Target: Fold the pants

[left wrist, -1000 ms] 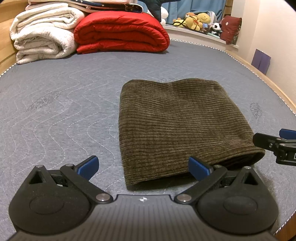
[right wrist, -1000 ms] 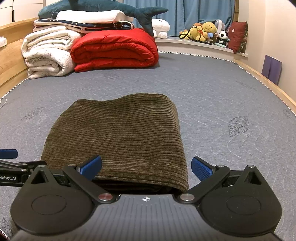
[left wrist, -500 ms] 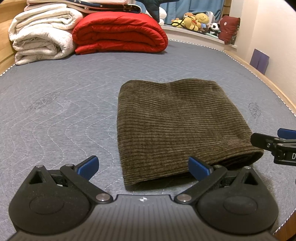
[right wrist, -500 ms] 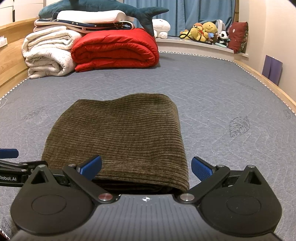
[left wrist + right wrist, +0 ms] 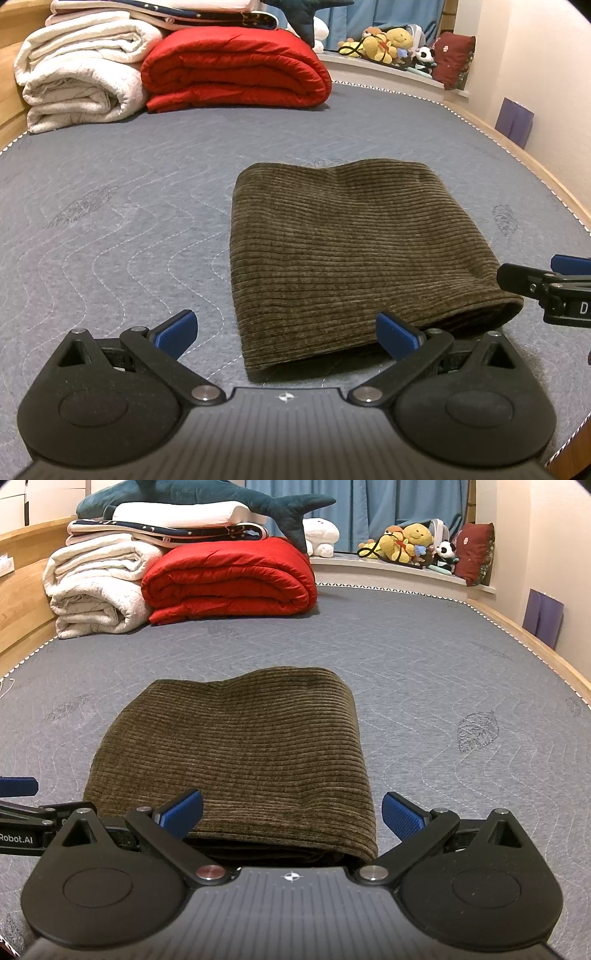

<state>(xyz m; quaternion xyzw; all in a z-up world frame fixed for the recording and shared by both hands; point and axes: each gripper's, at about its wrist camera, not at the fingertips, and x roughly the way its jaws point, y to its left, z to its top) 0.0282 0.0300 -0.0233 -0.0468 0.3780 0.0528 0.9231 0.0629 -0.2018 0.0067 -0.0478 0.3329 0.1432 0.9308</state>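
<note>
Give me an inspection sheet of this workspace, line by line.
Surface: grey quilted mattress, wooden bed frame around it.
Job's things: olive corduroy pants folded into a compact rectangle, lying flat.
Clutter: red comforter and white quilt stacked at the far end, shark plush on top.
Grippers: left gripper open, right gripper open, both at the pants' near edge, holding nothing.
Cables: nothing seen.
Surroundings: stuffed toys on the ledge, blue curtain.
</note>
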